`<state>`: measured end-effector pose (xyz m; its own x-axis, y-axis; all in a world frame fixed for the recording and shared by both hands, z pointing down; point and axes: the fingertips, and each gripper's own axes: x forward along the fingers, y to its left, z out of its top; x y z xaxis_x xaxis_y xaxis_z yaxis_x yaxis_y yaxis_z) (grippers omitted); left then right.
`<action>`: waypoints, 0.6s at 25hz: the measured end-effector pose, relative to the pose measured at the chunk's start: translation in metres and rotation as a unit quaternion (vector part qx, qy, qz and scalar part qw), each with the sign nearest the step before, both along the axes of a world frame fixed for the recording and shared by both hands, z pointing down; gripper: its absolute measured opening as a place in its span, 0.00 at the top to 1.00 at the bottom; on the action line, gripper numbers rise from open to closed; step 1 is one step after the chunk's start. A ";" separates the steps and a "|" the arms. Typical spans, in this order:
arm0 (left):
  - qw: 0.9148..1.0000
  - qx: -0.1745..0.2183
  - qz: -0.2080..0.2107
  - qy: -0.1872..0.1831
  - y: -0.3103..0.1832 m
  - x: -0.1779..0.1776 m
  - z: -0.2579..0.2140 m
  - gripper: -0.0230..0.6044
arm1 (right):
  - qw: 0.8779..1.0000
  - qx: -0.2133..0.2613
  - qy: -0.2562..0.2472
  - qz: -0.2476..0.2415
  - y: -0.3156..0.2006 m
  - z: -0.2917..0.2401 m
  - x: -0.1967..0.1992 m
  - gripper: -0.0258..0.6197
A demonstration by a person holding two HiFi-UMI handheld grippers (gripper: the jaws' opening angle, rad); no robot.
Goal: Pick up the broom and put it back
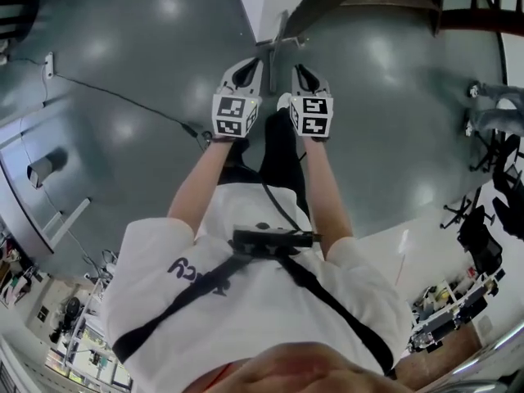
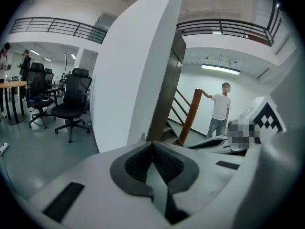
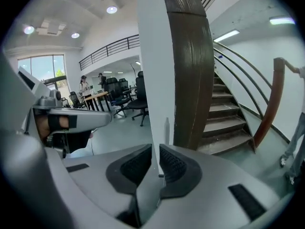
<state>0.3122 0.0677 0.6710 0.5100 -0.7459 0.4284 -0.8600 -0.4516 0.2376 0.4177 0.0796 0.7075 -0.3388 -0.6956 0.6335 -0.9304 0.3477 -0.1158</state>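
Grey floor, right gripper closed; harness in head view only

Dead ahead of my left claw and right claw: white wall end, dark stair beam, no passage. Open grey floor on left, black cable crossing it. Office chairs further left. Right side: stairs, person at newel post.

Left hand-held gripper, right hand-held gripper side by side over floor, before wall end. Staircase right of wall; person beside stair post. Office chairs, counter left of wall.
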 end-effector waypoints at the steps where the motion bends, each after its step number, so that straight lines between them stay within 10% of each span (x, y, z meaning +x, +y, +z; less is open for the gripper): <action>1: 1.000 -0.002 -0.004 -0.001 -0.004 -0.001 0.008 0.94 | 1.000 -0.006 -0.001 -0.002 -0.005 0.012 0.000 0.88; 15: 1.000 -0.025 0.003 0.002 -0.037 0.004 0.095 0.94 | 0.998 -0.061 -0.029 -0.014 -0.074 0.156 -0.012 0.65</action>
<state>0.3163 0.0310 0.7660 0.5158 -0.7205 0.4635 -0.8565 -0.4439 0.2632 0.4058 0.0054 0.8631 -0.3958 -0.6042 0.6916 -0.9110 0.3531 -0.2129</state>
